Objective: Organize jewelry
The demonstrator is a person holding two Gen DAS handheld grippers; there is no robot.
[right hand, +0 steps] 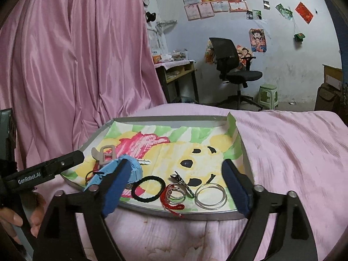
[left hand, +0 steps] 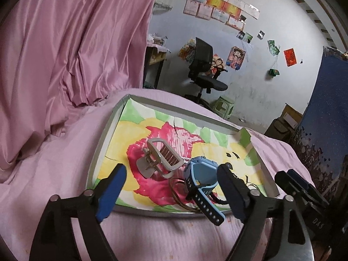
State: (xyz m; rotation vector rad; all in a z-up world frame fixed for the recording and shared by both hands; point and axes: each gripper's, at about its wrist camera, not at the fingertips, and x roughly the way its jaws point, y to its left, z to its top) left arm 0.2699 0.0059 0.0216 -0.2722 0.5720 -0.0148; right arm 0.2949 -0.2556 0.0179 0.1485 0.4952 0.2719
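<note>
Through my left wrist camera, my left gripper stands wide apart and holds nothing, its blue pads hanging over the near edge of the shallow grey-rimmed tray lined with a painted flower picture. Between my fingers, a little ahead, lies the grey plastic claw hair clip, tilted on its side. Just right of it, close to my right-hand finger, sits the light blue wristwatch with a dark perforated strap; its strap end sticks out over the tray's near rim. The tray rests on the pink ribbed bedspread. My right gripper shows at the far right.

Through my right wrist camera, my right gripper is also spread wide and empty. Between its fingers, near the tray's front edge, lie the black fabric hair tie, the red braided cord bracelet, the small silver rings, touching the cord, the dark metal hair clip and the thin silver bangles. The watch lies partly behind my left-hand finger.
</note>
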